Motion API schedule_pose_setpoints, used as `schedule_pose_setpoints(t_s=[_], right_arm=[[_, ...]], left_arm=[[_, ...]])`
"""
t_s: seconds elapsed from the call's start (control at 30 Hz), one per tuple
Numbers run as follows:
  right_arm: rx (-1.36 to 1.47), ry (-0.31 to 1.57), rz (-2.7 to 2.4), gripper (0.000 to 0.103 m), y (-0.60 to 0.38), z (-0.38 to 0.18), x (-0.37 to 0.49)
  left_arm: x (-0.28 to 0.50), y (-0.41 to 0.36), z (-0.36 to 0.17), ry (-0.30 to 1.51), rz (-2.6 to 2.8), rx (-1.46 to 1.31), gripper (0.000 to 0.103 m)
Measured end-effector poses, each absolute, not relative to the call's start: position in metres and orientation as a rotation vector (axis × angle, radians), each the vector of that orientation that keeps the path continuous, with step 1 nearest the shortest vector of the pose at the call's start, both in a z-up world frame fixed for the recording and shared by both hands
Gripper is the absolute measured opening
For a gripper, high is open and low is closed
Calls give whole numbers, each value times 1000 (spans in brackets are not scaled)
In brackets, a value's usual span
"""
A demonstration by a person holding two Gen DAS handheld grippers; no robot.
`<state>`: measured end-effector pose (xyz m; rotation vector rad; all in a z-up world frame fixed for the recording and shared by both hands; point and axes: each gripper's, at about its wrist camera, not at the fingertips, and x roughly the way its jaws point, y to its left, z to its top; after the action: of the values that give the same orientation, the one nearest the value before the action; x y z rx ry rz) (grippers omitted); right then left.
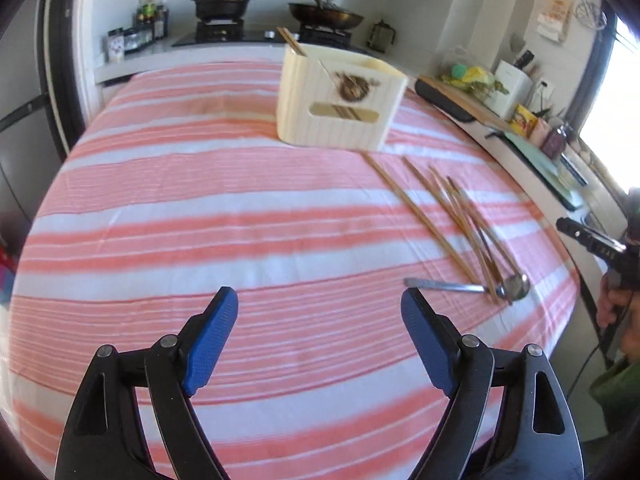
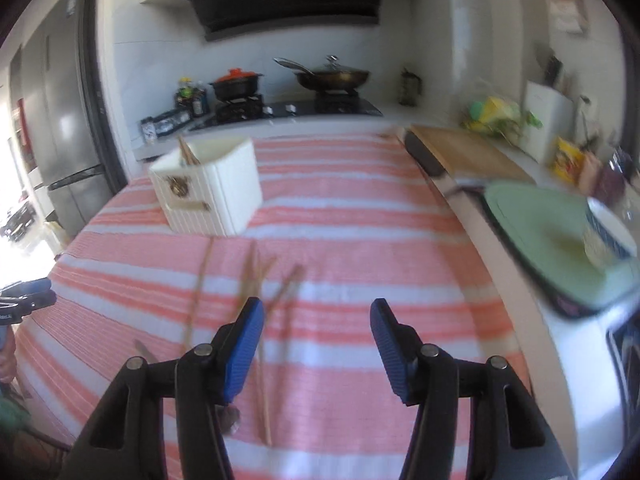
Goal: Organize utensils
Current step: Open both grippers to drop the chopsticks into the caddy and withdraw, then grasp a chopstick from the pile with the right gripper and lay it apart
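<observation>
Right wrist view blurred; chopsticks (image 2: pixel 256 276) smeared, both grippers (image 1: pixel 319 306) (image 2: pixel 317 318) apart, empty.

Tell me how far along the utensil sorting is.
Barely begun. Done: a couple of chopsticks stand in the holder. In hand: nothing; left gripper and right gripper are open and empty. Left: loose chopsticks and a spoon on the cloth.

Cream ribbed plastic utensil holder (image 1: pixel 340 100) on pink-and-white striped cloth (image 1: pixel 200 220), chopsticks standing inside — loose wooden chopsticks (image 1: pixel 440 212) before it, rightward; metal spoon (image 1: pixel 472 287) nearest, across their tips.
</observation>
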<state>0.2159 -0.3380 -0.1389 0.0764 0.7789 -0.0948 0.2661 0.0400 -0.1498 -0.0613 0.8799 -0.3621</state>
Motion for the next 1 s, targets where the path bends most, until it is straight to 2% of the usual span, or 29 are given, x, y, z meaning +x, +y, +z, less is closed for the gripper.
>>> schedule_pose_setpoints(t_s=[0.17, 0.43, 0.57, 0.63, 0.67, 0.83, 0.9, 0.93, 0.97, 1.0], right_arm=[[134, 848, -175, 56, -355, -187, 192], [108, 791, -33, 56, -330, -169, 201], [122, 851, 121, 55, -317, -167, 231], [102, 893, 181, 48, -307, -173, 249], [89, 916, 200, 41, -303, -177, 260], [133, 1032, 243, 25, -300, -206, 296], [156, 1057, 241, 8, -302, -214, 302], [167, 1056, 233, 6, -304, -213, 303], [185, 1058, 227, 6, -306, -212, 303], [198, 1046, 206, 6, -309, -210, 302]], left_arm=[[265, -11, -143, 846, -491, 100, 85], [291, -52, -142, 872, -473, 30, 85], [309, -75, -152, 914, -453, 22, 84], [322, -84, -158, 950, -430, 24, 84], [328, -88, -161, 965, -414, 29, 81], [356, -108, -177, 1020, -341, 60, 78], [364, -115, -185, 1037, -308, 89, 74], [367, -119, -189, 1047, -292, 106, 65], [369, -122, -193, 1055, -282, 116, 49], [370, -124, -195, 1058, -277, 124, 43]])
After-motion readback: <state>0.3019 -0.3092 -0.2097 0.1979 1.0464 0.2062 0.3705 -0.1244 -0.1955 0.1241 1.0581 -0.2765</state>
